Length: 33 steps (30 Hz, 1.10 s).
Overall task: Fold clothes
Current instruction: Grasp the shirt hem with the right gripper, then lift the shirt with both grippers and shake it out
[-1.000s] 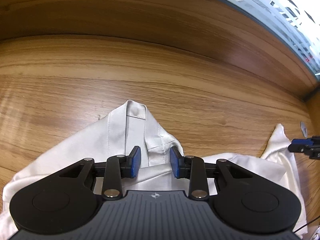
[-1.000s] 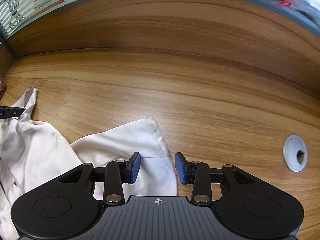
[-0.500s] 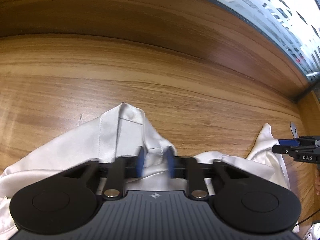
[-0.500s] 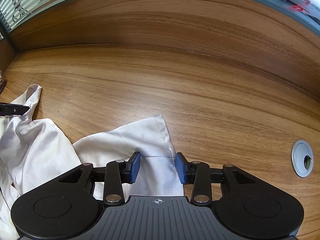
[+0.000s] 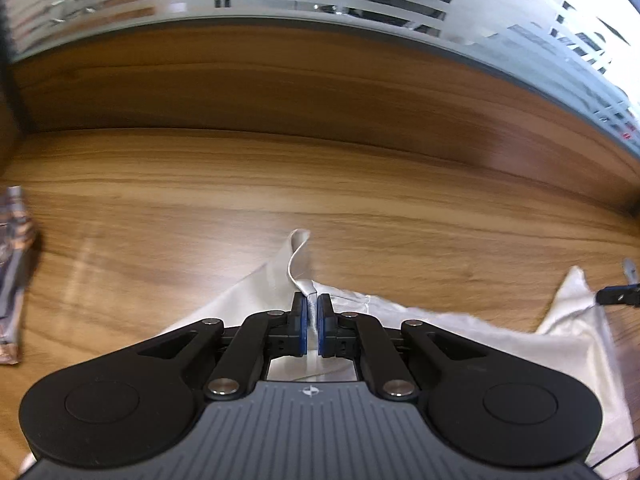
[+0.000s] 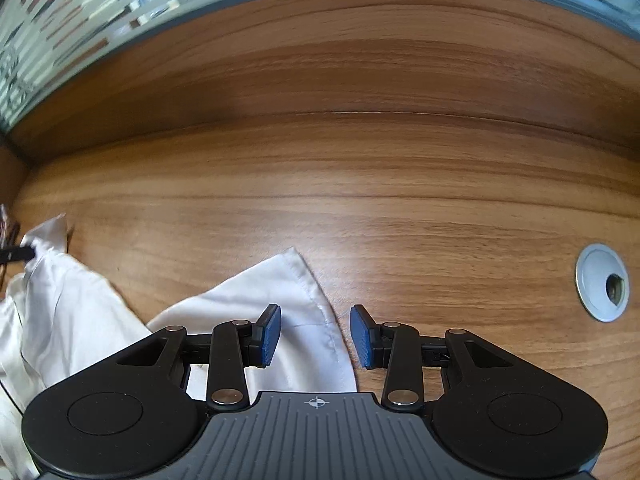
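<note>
White garment [image 5: 460,336] lies rumpled on the bench [image 5: 320,200]. Left gripper [image 5: 312,322]: fingers pinched onto a raised fold, likely to lift it. Right gripper [image 6: 315,334]: fingers wide apart, straddling a hem corner, holding nothing.

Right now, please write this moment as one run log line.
left tongs: shut on white shirt | right tongs: open over shirt hem | wooden table: shirt unfolded
</note>
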### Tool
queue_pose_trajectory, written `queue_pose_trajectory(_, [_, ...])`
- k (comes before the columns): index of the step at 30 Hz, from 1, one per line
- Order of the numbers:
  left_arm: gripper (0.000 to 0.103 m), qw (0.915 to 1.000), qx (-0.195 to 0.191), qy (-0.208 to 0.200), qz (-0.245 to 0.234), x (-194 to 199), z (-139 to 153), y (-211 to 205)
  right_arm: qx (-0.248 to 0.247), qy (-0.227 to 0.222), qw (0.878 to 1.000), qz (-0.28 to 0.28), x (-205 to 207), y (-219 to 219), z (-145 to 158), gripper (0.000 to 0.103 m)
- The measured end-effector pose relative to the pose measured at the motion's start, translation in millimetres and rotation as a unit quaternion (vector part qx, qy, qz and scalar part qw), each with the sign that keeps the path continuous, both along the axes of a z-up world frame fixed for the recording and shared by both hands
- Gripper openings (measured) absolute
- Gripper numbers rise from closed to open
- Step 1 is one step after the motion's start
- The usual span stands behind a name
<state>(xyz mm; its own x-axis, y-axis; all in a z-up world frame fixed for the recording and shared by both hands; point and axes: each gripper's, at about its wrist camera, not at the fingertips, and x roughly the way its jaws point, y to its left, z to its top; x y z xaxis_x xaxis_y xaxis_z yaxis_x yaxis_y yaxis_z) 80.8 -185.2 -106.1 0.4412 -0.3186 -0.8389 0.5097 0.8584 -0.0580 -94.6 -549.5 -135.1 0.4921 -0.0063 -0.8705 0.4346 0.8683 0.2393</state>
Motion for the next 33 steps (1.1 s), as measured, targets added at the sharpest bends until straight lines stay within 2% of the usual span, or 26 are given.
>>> queue_pose_trajectory(12, [0.005,0.9959,0.058,0.021,0.066,-13.6,-2.1,71.0,0.014,0.002,1.000,0.022,1.1,7.9,-2.7,0.041])
queue_pose_trajectory(19, [0.005,0.9950,0.056,0.017,0.080,-20.9,3.1,83.2,0.013,-0.007,0.998,0.062,30.5,8.7,-3.3,0.040])
queue_pose_trajectory(25, [0.004,0.9954,0.052,0.007,0.081,-18.0,6.3,80.5,0.007,-0.005,0.994,0.111,56.7,15.9,-6.2,0.030])
queue_pose_trajectory(27, [0.005,0.9953,0.051,0.003,0.082,-16.9,7.3,79.2,0.003,-0.010,0.994,0.107,53.0,18.1,-1.5,0.025])
queue_pose_trajectory(29, [0.004,0.9956,0.049,-0.001,0.080,-14.3,7.3,78.6,-0.001,-0.016,0.995,0.102,49.3,20.2,3.2,0.012])
queue_pose_trajectory(33, [0.004,0.9958,0.048,-0.021,0.074,-11.9,12.4,74.3,-0.009,-0.026,0.995,0.093,41.8,24.5,12.6,0.007])
